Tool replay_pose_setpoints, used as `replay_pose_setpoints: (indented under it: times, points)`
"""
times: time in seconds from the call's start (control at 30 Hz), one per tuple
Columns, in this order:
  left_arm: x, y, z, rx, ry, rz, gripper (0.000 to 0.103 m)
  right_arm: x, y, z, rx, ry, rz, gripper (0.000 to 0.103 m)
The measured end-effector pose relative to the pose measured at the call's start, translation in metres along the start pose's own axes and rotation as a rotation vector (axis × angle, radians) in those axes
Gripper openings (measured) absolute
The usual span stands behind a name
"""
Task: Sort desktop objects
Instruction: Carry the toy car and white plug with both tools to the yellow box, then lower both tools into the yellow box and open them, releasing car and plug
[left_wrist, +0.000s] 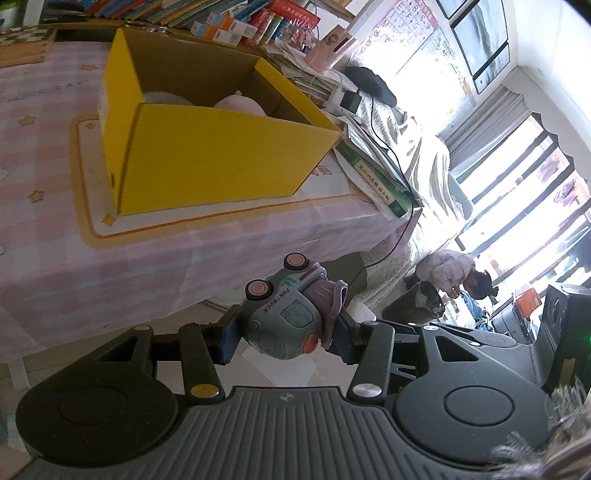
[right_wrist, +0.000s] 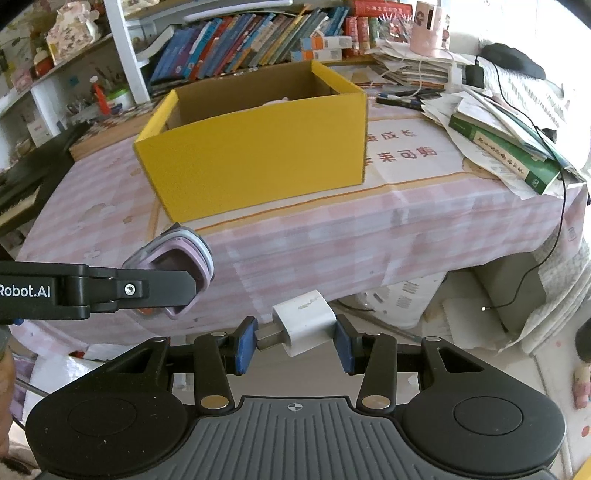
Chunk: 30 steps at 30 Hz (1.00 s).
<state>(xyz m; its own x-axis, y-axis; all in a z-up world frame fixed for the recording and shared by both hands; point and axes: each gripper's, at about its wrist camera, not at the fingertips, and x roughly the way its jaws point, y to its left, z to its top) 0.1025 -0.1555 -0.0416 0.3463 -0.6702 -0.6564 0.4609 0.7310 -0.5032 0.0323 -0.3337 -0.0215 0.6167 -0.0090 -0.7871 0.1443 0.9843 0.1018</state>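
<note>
My left gripper is shut on a green and purple toy truck marked FUN TRUCK, held off the table's near edge. In the right wrist view the left gripper's finger and the truck's purple end show at the left. My right gripper is shut on a white charger plug, held in front of the table edge. An open yellow cardboard box stands on the pink checked tablecloth. Pale pink and white things lie inside it.
A green book and loose papers lie at the table's right edge, with a black cable hanging down. Rows of books and a pink cup stand behind the box. A person bends down near the window.
</note>
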Motion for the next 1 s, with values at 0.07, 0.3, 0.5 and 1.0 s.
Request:
replay_pose_setpoints:
  times: [0.07, 0.3, 0.5, 1.0]
  points:
    - [0.006, -0.005, 0.003, 0.001, -0.003, 0.001, 0.048, 0.002, -0.008, 0.004, -0.003, 0.0, 0.005, 0.044]
    - [0.019, -0.02, 0.015, 0.004, -0.026, 0.021, 0.048, 0.008, -0.031, 0.021, -0.005, -0.016, 0.036, 0.044]
    - [0.019, -0.029, 0.031, 0.028, -0.085, 0.053, 0.048, 0.012, -0.043, 0.041, -0.025, -0.041, 0.065, 0.044]
    - [-0.01, -0.034, 0.104, 0.094, -0.345, 0.172, 0.048, 0.005, -0.044, 0.127, -0.134, -0.239, 0.171, 0.044]
